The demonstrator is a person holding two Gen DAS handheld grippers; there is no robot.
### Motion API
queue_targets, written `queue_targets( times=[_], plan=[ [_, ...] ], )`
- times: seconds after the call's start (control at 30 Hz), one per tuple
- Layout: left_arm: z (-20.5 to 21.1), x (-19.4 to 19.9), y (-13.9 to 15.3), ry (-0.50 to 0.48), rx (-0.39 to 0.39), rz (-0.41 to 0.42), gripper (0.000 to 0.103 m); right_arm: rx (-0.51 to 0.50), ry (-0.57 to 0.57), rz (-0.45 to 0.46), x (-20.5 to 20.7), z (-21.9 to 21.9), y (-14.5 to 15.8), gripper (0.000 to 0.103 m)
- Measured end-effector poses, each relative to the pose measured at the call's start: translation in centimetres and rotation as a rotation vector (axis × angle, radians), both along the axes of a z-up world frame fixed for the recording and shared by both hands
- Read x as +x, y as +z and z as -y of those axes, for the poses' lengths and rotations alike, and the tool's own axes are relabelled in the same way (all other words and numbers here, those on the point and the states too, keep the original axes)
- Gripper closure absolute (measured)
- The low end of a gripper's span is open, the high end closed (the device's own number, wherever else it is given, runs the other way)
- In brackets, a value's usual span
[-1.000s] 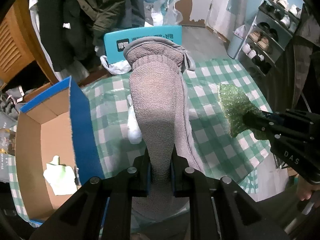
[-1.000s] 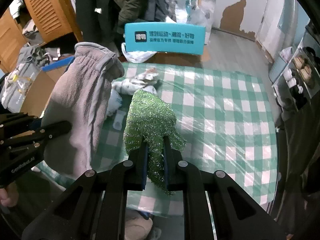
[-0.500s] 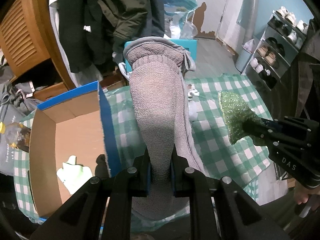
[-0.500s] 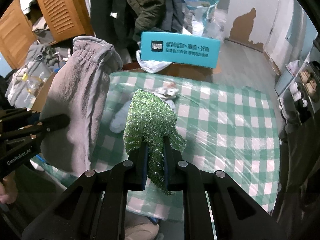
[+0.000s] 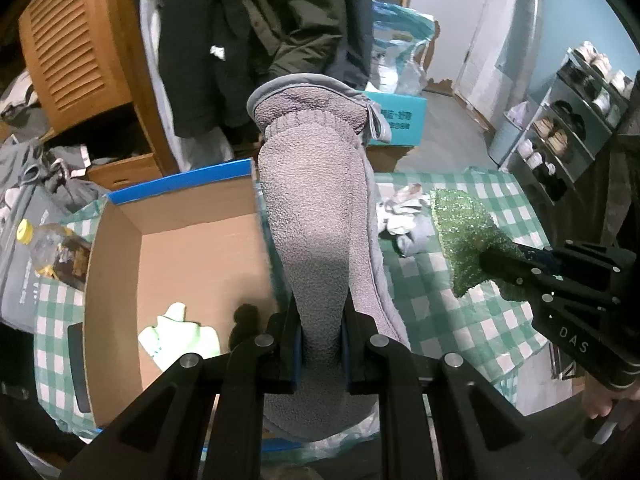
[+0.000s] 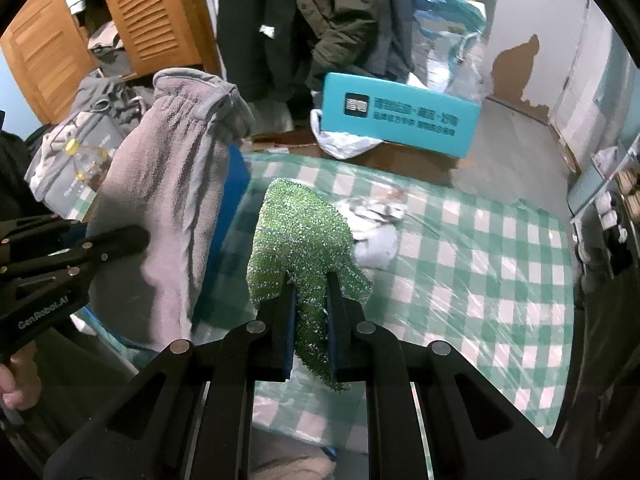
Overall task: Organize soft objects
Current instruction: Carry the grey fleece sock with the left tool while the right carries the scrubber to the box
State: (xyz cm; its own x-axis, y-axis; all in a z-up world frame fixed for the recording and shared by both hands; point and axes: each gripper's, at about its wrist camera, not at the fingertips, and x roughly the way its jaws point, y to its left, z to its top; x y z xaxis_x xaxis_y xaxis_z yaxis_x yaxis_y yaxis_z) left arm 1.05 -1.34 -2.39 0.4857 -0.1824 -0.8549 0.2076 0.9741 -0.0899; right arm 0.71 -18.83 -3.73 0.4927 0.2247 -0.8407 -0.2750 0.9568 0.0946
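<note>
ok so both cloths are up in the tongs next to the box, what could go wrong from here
1. The grey fleece cloth hangs long from the left tongs and could drape over the blue-edged cardboard box wall rather than drop inside.
2. The right tongs pinch only a narrow part of the green glitter cloth, so it may slip.

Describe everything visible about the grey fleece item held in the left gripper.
The grey fleece item is a soft, nubby mitt-like piece with a gathered cuff and a smooth hem at its far end. The left gripper is shut on its lower part, so it stands up between the fingers, its bottom end bulging below them. It is lifted beside the open cardboard box, above the checked tablecloth.
</note>
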Motion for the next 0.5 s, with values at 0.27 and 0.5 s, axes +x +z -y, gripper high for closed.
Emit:
queue_targets(
  times=[0.27,0.5],
  plan=[
    [-2.9,-0.1,0.1,0.049,0.0,0.013,0.089,0.001,0.061,0.003,0.9,-4.0,0.5,0.091],
    [-5.9,-0.3,0.0,0.096,-0.006,0.02,0.089,-0.003,0.115,0.01,1.6,-8.1,0.9,0.091]
  ],
)
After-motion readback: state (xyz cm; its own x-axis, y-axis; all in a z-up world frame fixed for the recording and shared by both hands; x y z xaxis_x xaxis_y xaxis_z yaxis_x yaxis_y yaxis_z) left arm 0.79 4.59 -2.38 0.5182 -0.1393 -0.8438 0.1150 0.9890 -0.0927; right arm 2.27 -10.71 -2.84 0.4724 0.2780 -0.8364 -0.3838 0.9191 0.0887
